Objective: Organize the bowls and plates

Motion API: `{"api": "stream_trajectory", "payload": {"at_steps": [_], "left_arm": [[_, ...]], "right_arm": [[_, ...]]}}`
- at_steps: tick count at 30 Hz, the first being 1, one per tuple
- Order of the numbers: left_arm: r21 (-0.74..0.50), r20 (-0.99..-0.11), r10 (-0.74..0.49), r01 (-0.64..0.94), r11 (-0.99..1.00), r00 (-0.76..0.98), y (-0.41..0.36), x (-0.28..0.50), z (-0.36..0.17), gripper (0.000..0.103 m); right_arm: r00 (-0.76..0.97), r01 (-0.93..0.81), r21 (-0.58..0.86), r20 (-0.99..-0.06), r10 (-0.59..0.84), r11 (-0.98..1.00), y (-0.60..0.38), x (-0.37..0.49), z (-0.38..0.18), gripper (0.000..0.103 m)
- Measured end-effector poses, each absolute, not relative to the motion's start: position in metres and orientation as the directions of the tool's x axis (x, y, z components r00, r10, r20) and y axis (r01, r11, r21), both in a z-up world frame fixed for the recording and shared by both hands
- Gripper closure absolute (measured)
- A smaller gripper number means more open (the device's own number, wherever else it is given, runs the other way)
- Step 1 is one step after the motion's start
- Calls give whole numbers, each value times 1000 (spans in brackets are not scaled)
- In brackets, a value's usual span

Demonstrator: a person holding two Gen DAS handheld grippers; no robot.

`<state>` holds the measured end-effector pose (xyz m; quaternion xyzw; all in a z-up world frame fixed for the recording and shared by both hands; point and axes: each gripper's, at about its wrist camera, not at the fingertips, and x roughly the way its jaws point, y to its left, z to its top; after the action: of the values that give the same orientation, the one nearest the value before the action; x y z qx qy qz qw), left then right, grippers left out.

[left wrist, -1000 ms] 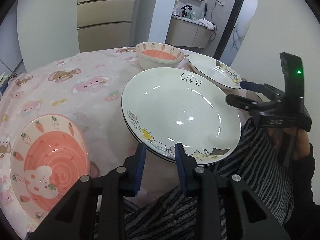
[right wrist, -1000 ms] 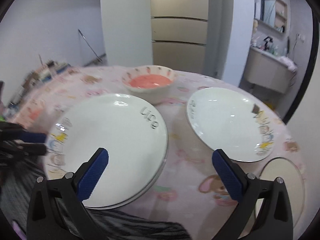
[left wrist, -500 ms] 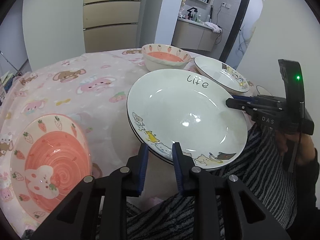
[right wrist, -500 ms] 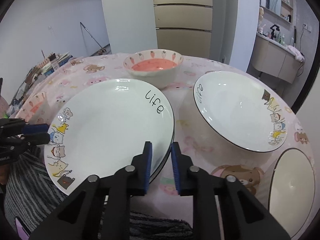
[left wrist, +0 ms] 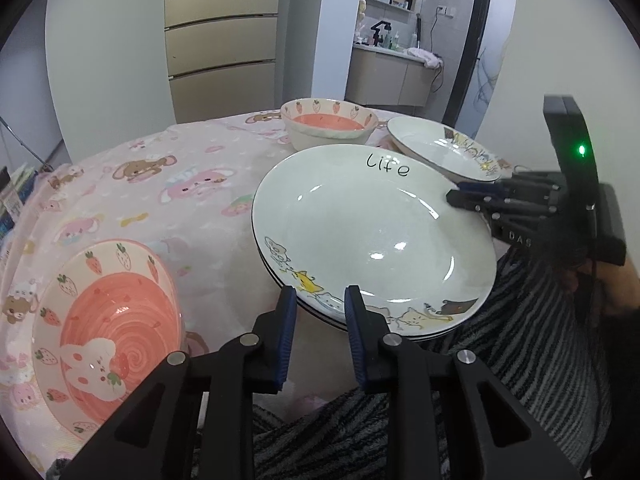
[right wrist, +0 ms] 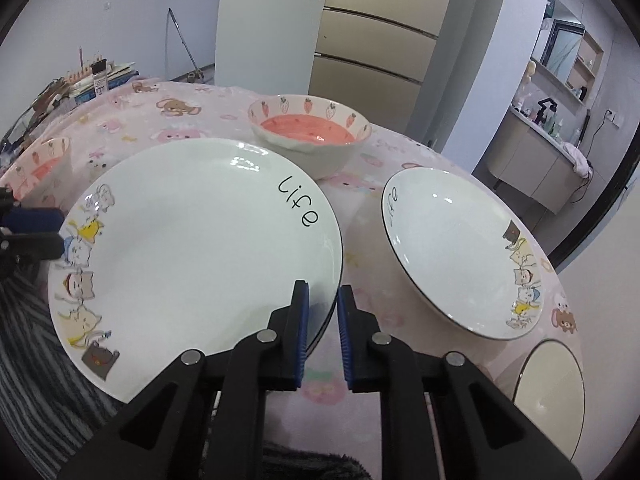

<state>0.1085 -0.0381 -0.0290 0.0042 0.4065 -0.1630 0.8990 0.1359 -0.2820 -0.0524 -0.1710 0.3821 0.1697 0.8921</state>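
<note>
A stack of white "life" plates [left wrist: 372,236] with cartoon cats sits at the near edge of the table; it also shows in the right wrist view [right wrist: 192,248]. My left gripper [left wrist: 320,300] is shut on the stack's near rim. My right gripper [right wrist: 322,294] is shut on the stack's opposite rim, and shows in the left wrist view [left wrist: 460,196]. Another "life" plate [right wrist: 460,252] lies to the right. A pink strawberry bowl [right wrist: 308,136] stands behind the stack. A second pink strawberry bowl [left wrist: 104,328] sits at the left.
A pink cartoon tablecloth [left wrist: 160,184] covers the round table. A plain cream plate [right wrist: 548,384] lies at the near right edge. A striped dark garment [left wrist: 500,340] is below the table edge. Cluttered items [right wrist: 80,84] sit far left.
My right gripper went from wide open to shut on the stack's rim. Both views have drawn a little closer to the plates; the left gripper stays shut on the near rim.
</note>
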Motion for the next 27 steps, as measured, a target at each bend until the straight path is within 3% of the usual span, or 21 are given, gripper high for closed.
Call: {"api": "stream_trajectory", "payload": {"at_steps": [7,10,17,27], "left_arm": [[-155,-708,-319,302,941,630,-33,104,-26,77],[-205,-692,-383,342,917,612,-31,101,-23,77],[-124,-719,-355,393,911,598,-50,99,-26,77],[-169,-699,-382,379,910,605,-41,97,-24,77]], "right_arm": [[681,-431,-192,-711,177,882,-285,124,-46,89],[668,-502,-119,-682,296,857,-288,114,-35,89],[553,-601,-90,-764,332,794,-270,116,-56,89],[521,-623,-63,-777,354,779,-267,120,-63,89]]}}
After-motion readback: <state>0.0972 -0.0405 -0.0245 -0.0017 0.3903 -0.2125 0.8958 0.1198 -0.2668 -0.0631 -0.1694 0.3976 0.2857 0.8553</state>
